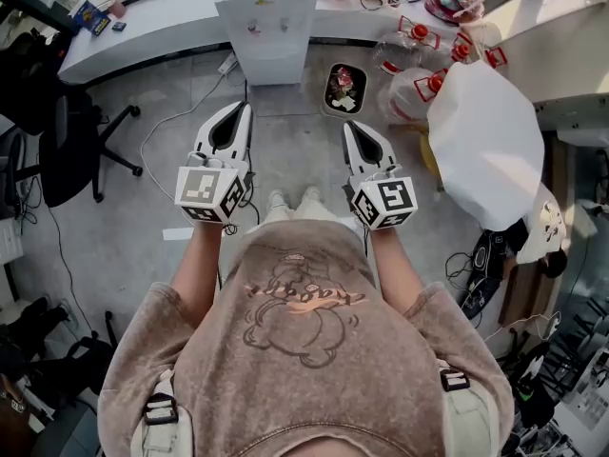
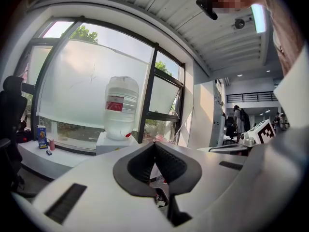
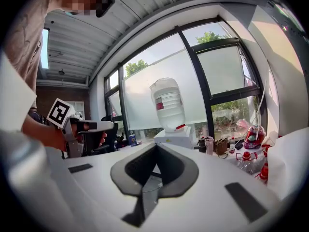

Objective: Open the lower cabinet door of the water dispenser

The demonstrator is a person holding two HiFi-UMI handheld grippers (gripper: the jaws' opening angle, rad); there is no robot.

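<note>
- Left claw [image 1: 246,107]: clenched, jaw tips pressed together, nothing between them. It is held almost level, with its marker cube [image 1: 209,193] at the near end by the wrist.
- Right claw [image 1: 347,125]: clenched, jaw tips together, nothing held. It lies beside the left claw with a gap between them, and its own marker cube [image 1: 385,203] sits at the near end.
- Shoes [image 1: 290,201]: a pale pair on the grey floor [image 1: 295,150], below and between the two claws.
- Cable [image 1: 157,146]: a thin white line along the floor, left of the left claw.
- Office chair [image 1: 71,136]: black, on a wheeled base, well to the left of the left claw.
- White bag [image 1: 485,146]: large and bulging, well to the right of the right claw.
- Tray [image 1: 344,89]: a dark oblong with a red flower pattern, on the floor just ahead of the right claw's tips.
- Jugs [image 1: 419,89]: clear with red caps, on the floor ahead and right of the right claw.
- Water dispenser [image 1: 267,22]: a white box straight ahead of both claws and well apart from them, standing against the counter [image 1: 162,22].
- Lower cabinet door [image 1: 272,62]: the plain white panel under the taps, facing the claws; neither claw touches it.
- Bottle [image 2: 120,105]: clear with a red label, upended on top of the dispenser, beyond the jaw tips.
- Window [image 3: 212,71]: dark-framed with frosted panes, behind the dispenser.
</note>
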